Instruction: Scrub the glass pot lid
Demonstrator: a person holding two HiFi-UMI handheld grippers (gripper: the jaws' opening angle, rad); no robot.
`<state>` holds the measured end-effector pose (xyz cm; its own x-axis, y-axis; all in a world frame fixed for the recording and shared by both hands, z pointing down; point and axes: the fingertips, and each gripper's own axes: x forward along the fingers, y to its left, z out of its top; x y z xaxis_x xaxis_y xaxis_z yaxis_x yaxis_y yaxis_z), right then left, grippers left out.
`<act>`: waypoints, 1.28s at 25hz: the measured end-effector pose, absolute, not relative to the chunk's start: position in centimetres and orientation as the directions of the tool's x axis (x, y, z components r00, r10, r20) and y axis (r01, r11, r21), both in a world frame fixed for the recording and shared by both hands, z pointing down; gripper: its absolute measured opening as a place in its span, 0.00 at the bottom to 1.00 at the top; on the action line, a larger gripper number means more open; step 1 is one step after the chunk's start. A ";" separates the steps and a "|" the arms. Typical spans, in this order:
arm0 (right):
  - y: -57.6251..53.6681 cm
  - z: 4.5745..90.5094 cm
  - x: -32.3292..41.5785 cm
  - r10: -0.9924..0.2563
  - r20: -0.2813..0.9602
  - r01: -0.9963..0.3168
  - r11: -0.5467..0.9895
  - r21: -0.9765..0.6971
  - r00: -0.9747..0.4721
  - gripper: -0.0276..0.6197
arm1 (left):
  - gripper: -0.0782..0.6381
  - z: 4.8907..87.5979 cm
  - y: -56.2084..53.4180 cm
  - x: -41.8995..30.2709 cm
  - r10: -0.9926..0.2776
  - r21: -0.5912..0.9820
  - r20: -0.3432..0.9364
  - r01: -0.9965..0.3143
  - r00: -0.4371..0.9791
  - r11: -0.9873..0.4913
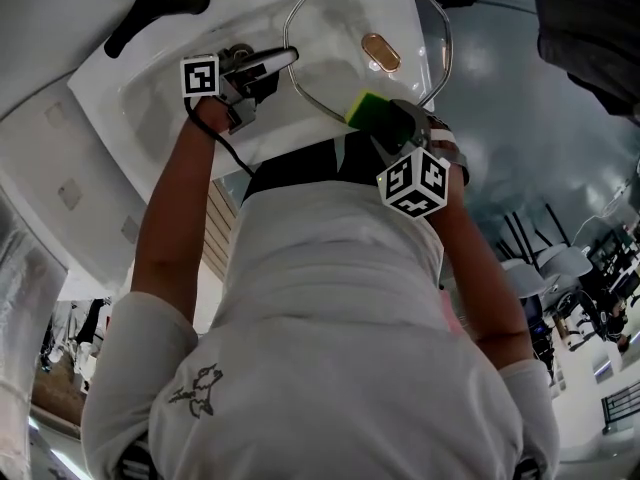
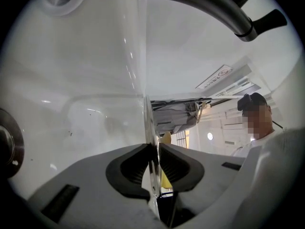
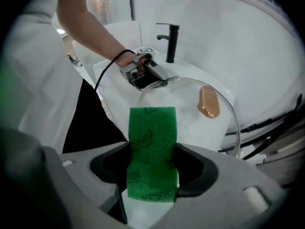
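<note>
Hanging over the white basin (image 1: 140,98), the glass pot lid (image 1: 330,63) is held clear of the basin floor, with its copper-coloured knob (image 1: 381,52) facing the head camera. In the head view, its rim reaches a little past the basin's right edge.

The left gripper (image 1: 284,59) has the lid by the rim on the side nearer the black tap (image 1: 150,13). In the left gripper view the lid (image 2: 148,123) runs edge-on between the two dark pads, and the left gripper (image 2: 155,168) is clamped tight on that thin rim.

The right gripper (image 1: 388,120) comes in at the rim on the person's side. Its jaws are closed on a sponge (image 1: 364,108), which is yellow with a green scouring face. In the right gripper view the sponge (image 3: 152,142) stands upright between the pads of the right gripper (image 3: 152,168), sticking out well beyond them toward the lid (image 3: 183,109). The views do not settle whether the sponge touches the glass.

That same view shows the knob (image 3: 208,102) toward the lid's right side and the left gripper (image 3: 157,81) on the lid's far-left rim. A black cable (image 3: 106,73) trails from the left gripper. The tap (image 3: 171,42) stands at the far edge of the basin (image 3: 121,35).
</note>
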<state>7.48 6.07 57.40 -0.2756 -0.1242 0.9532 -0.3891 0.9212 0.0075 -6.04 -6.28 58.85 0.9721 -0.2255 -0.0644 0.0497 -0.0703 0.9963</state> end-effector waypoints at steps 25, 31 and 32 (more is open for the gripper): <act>-0.5 55.2 0.2 -0.154 0.919 -0.462 0.886 -0.034 -0.363 0.49 | 0.20 58.9 -5.4 -5.3 -0.188 0.995 -0.096 0.089 0.977 -0.043; 0.4 55.6 7.1 -0.118 0.945 -0.470 0.881 -0.042 -0.305 0.49 | 0.20 59.0 -5.1 -5.5 -0.184 0.996 -0.081 0.076 0.980 -0.035; 0.5 55.7 7.8 -0.105 0.946 -0.467 0.882 -0.055 -0.308 0.49 | 0.20 59.0 -5.1 -5.5 -0.181 0.997 -0.078 0.073 0.980 -0.036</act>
<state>7.80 0.52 55.70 -0.3083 -0.1046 0.9455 -0.4674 0.8823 -0.0548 -5.54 -5.05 59.02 0.9804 -0.1811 -0.0780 0.0726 -0.0360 0.9967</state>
